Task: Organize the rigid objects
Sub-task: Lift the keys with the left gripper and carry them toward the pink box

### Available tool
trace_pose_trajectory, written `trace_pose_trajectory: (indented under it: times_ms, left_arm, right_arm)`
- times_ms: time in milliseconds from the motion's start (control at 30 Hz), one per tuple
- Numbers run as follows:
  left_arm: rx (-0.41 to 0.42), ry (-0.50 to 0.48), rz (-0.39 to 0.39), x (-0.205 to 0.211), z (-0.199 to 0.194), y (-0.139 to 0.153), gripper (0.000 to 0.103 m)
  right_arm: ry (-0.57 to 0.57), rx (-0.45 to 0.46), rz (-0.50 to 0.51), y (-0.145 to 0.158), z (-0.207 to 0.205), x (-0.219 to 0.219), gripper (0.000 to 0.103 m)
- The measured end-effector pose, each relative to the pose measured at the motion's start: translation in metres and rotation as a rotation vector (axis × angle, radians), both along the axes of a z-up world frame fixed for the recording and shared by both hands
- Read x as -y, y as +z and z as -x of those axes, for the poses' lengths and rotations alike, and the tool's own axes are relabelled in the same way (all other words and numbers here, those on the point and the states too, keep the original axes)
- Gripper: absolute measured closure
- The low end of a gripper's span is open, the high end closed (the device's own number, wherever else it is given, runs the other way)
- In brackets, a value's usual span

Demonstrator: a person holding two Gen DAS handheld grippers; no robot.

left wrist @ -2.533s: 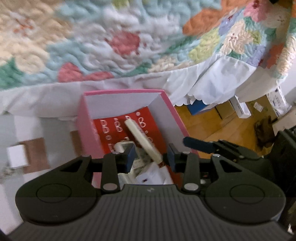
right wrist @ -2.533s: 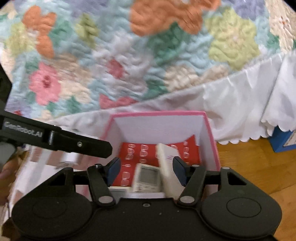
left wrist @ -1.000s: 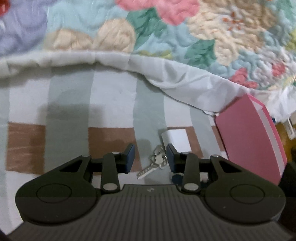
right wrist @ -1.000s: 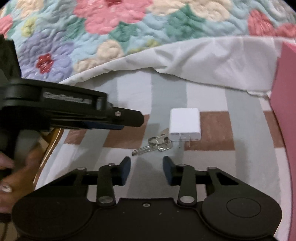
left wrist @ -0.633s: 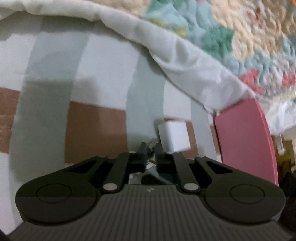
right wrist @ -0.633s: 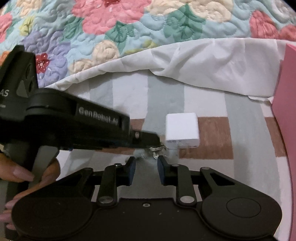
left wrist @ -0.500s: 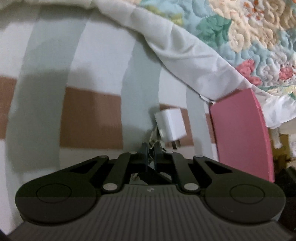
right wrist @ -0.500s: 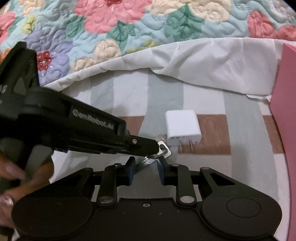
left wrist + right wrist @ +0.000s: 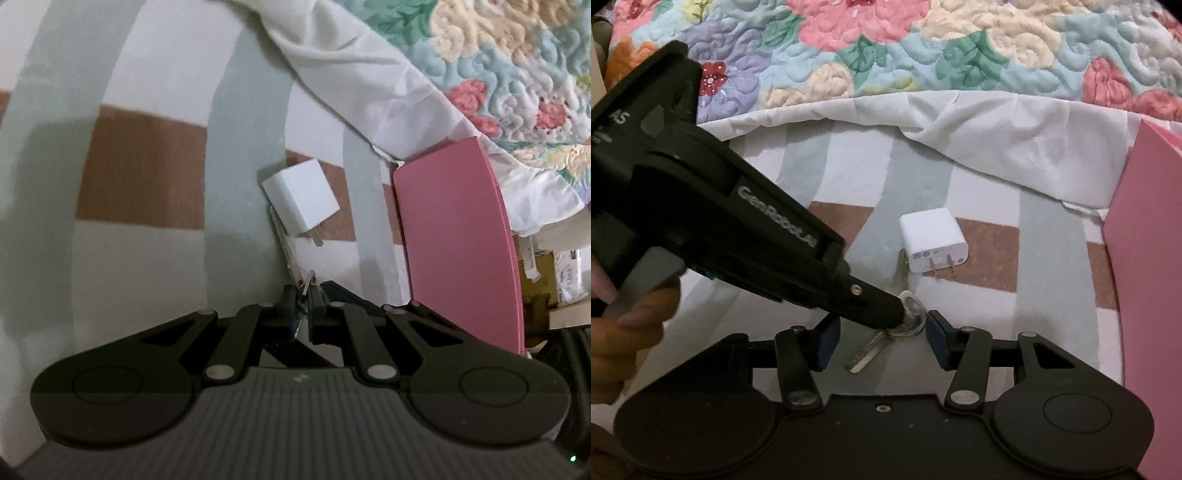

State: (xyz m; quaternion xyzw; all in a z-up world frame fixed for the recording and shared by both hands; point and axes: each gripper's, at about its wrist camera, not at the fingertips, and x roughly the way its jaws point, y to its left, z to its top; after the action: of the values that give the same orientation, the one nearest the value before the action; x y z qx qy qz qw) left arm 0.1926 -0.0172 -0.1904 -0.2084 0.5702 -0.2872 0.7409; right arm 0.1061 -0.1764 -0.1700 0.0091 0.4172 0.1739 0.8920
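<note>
Two grippers: left gripper (image 9: 905,314) has just clenched on the keys (image 9: 875,345). Right gripper (image 9: 879,341) jaws are opening, empty, keys between them. Pink box (image 9: 1145,277) likely next.

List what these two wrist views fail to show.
- Pink rectangular box: only an outer wall shows in both views; its contents are hidden.
- Small silver keys on a ring: the closed left gripper covers the ring.
- White square plug adapter: printed label too small to read.
</note>
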Motion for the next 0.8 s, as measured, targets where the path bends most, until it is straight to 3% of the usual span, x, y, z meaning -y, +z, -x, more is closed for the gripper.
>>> trace_pose_trajectory:
  times_ms: [67,100,133,267,433,533,700,800]
  left_arm:
    - [0.034,0.005,-0.019,-0.002,0.003,0.008,0.098]
    - [0.053,0.01,-0.003,-0.006,0.007,0.014,0.098]
    - [0.071,0.013,0.02,-0.011,0.01,0.02,0.097]
    - [0.159,0.057,-0.011,-0.022,0.015,0.037,0.097]
    - [0.069,0.088,0.042,-0.024,0.008,0.022,0.094]
    - [0.045,0.174,0.037,-0.03,0.018,0.015,0.093]
    - [-0.034,0.243,0.16,-0.045,0.028,0.005,0.079]
    - [-0.057,0.242,0.164,-0.045,0.028,0.003,0.075]
  right_arm:
    - [0.002,0.015,-0.009,-0.001,0.001,0.003,0.053]
    - [-0.002,0.026,-0.008,-0.002,0.002,0.005,0.068]
    - [-0.01,0.041,0.006,-0.002,0.003,0.006,0.072]
    - [-0.053,0.015,-0.083,-0.001,0.001,0.02,0.073]
    - [-0.071,0.001,-0.127,0.007,0.003,0.021,0.073]
    - [-0.097,-0.03,-0.184,0.009,0.001,0.024,0.073]
    - [-0.078,-0.04,-0.19,0.009,0.005,0.019,0.073]
    - [-0.088,-0.063,-0.26,0.011,0.007,0.021,0.073]
